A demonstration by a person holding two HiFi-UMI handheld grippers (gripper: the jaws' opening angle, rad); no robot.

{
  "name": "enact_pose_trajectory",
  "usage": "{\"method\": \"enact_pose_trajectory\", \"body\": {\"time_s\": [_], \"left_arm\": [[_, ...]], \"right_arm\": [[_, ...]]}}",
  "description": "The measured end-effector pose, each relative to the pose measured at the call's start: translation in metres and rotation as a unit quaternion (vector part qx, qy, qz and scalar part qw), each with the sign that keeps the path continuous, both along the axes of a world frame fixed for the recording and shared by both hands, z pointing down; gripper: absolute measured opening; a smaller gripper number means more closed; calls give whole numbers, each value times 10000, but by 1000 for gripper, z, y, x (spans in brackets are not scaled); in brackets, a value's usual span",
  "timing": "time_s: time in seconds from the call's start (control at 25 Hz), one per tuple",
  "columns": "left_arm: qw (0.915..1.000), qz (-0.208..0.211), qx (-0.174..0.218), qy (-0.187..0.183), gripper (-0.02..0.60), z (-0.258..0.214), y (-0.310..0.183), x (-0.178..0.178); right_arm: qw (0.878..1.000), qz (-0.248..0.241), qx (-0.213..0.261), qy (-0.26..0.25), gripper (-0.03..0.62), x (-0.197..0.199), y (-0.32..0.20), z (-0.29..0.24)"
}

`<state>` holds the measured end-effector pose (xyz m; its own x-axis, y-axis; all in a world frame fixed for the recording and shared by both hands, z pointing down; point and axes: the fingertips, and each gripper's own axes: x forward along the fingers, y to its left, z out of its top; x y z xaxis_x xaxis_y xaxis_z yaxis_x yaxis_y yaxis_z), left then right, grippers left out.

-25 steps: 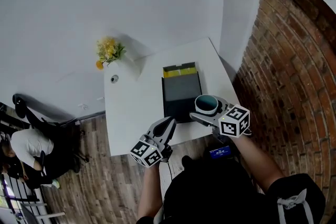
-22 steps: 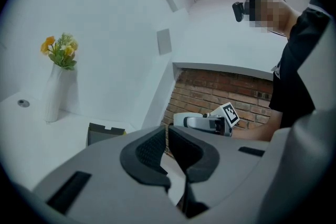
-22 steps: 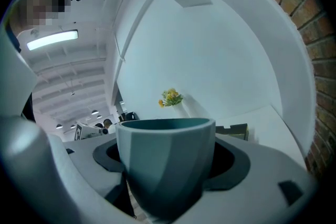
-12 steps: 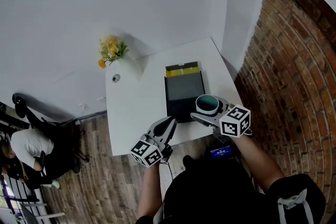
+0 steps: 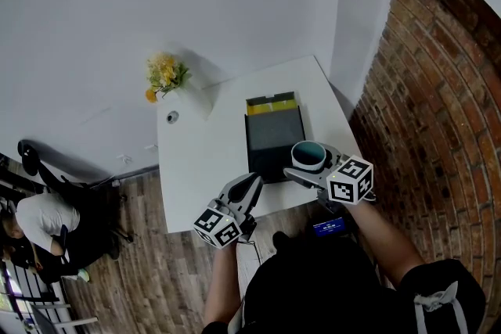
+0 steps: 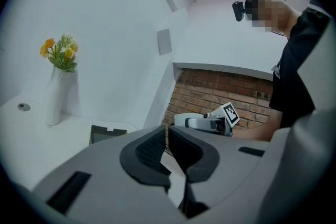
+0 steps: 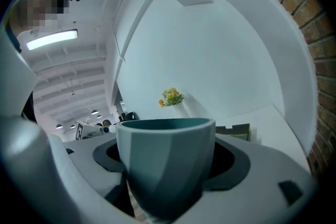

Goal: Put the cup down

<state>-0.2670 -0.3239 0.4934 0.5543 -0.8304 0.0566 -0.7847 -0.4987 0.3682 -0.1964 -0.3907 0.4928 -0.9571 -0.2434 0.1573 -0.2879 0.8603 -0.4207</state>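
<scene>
A teal cup [image 5: 309, 155] hangs upright over the near right corner of the white table [image 5: 200, 160], just beside a dark open box [image 5: 272, 138]. My right gripper [image 5: 313, 172] is shut on the cup, and in the right gripper view its wall [image 7: 165, 160] fills the space between the jaws. My left gripper [image 5: 252, 184] hovers at the table's front edge, left of the cup. Its jaws [image 6: 167, 147] stand together with nothing between them.
A white vase with yellow flowers [image 5: 163, 76] stands at the table's far left corner, with a small round object [image 5: 171, 117] near it. A brick wall [image 5: 438, 90] runs along the right. A seated person [image 5: 39, 223] is on the wooden floor at left.
</scene>
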Motion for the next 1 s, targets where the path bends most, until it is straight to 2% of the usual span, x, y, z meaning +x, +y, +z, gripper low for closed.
{"method": "enact_pose_trajectory", "body": {"time_s": [0.48,0.72,1.0], "left_arm": [[10000,-39,-43,-65,11,-2,-8,-5],[9995,-135,-256,-100,11,7,-4,-14],[9987,-188,-460,-102,11,18,-4,-24]], "right_arm": [[10000,16,27,32,394,-12,-23,8],[9997,-23,-85,226,394,-29,-35,41],[9991,67,129,389,394,-50,-55,73]]}}
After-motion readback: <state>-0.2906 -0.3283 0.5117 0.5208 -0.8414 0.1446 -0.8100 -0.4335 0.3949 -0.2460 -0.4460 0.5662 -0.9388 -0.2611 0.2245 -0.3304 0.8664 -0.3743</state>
